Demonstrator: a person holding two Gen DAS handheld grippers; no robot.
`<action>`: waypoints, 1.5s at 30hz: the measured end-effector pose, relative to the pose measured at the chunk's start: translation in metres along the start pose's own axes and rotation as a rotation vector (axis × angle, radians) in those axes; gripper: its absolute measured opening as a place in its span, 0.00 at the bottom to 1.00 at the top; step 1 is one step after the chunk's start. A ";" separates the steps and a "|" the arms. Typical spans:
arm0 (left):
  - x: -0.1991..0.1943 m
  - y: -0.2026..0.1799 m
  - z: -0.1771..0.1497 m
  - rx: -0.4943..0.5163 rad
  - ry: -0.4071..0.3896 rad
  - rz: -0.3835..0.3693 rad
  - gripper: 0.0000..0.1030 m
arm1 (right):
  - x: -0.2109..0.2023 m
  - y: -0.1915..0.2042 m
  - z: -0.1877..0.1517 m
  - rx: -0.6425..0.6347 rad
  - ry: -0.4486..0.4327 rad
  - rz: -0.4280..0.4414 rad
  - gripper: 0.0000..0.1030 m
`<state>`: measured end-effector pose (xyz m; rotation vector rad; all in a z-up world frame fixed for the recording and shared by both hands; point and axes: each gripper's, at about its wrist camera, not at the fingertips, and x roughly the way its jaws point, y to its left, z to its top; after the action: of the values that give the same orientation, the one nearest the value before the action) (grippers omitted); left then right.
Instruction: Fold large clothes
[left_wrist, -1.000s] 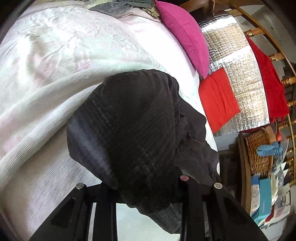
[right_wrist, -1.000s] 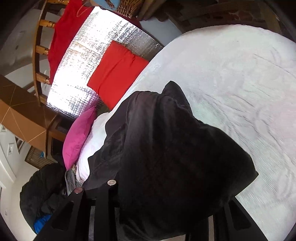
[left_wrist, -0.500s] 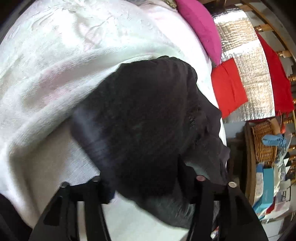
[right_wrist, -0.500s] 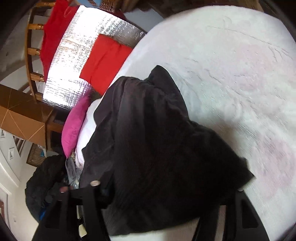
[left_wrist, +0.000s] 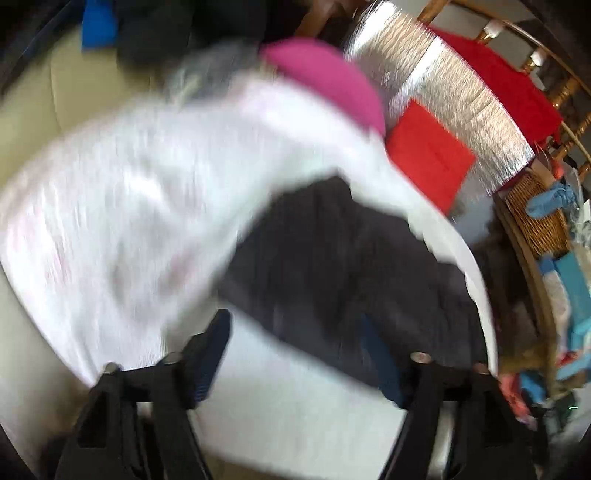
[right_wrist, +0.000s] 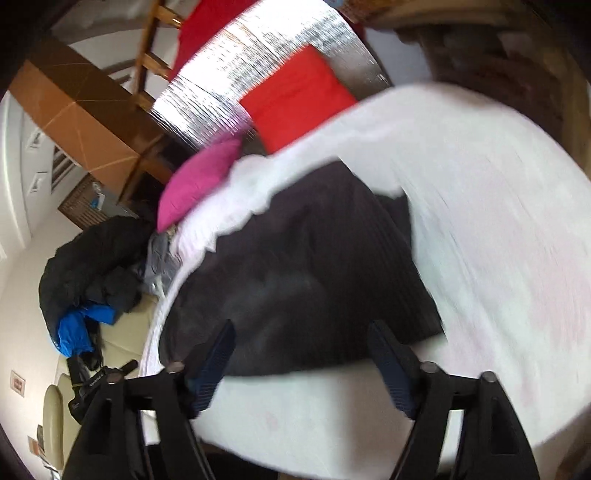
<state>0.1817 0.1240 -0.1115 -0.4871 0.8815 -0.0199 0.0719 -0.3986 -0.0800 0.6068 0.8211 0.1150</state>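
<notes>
A black garment (left_wrist: 347, 273) lies bunched in a folded heap on the white bed cover (left_wrist: 110, 206); the left wrist view is motion-blurred. My left gripper (left_wrist: 295, 343) hovers above the garment's near edge. Its jaws are opening and the pads touch no cloth. The right wrist view shows the same black garment (right_wrist: 314, 266) on the bed cover (right_wrist: 498, 221). My right gripper (right_wrist: 303, 343) hangs over its near edge, jaws also opening, with nothing pressed between the blue-padded fingers (right_wrist: 384, 350).
A pink cushion (right_wrist: 199, 181) and a red cushion (right_wrist: 295, 99) sit at the bed's far side against a silver foil sheet (right_wrist: 258, 55). A wicker basket (left_wrist: 535, 210) and clutter stand off the bed. Dark and blue clothes (right_wrist: 88, 273) are piled beyond it.
Both grippers were shut on the black garment; their jaws have spread and let it go. Both have drawn back and upward, and the garment now rests on the bed.
</notes>
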 end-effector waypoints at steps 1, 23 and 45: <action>0.006 -0.007 0.012 0.010 -0.026 0.033 0.80 | 0.009 0.008 0.011 -0.018 -0.011 -0.005 0.81; 0.159 -0.014 0.072 0.052 0.230 0.149 0.66 | 0.288 0.081 0.117 -0.419 0.373 -0.286 0.80; 0.162 -0.024 0.070 0.114 0.138 0.217 0.52 | 0.299 0.072 0.128 -0.366 0.217 -0.327 0.14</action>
<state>0.3426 0.0960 -0.1834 -0.2836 1.0593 0.0950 0.3780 -0.3013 -0.1685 0.1117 1.0687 0.0307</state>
